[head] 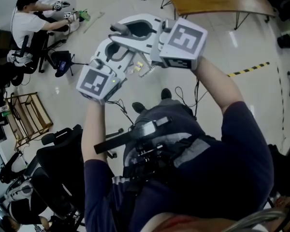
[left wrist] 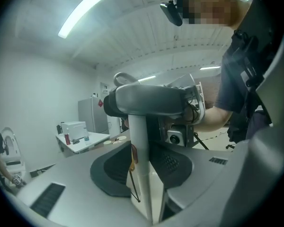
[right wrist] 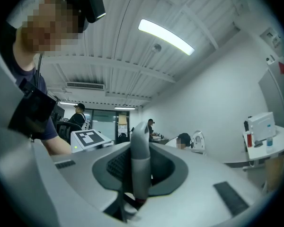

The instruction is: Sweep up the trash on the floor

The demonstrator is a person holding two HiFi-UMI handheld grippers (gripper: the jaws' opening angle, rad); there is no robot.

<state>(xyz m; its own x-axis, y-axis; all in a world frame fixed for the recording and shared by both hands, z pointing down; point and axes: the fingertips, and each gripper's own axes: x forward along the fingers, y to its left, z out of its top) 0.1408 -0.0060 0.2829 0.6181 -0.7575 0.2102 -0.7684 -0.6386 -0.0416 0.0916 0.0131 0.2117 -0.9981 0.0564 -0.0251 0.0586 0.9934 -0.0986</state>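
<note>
Pale floor point(head: 130, 4) lies far below, and no trash shows on it. Raised, the left tool point(left wrist: 142, 171) clamps a white handle point(left wrist: 139, 126) and the right tool point(right wrist: 141, 176) clamps a grey handle point(right wrist: 140, 145), probably to carry broom and dustpan.

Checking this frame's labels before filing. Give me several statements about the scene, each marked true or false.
The left claw grips a white upright pole with a dark grey crosspiece. True.
The right claw is empty. False: it is shut on a slim grey handle.
Both claws are held up close together. True.
The brown wooden table lies tipped over. False: it stands on its thin dark legs.
Yellow-and-black striped tape lies on the pale floor. True.
</note>
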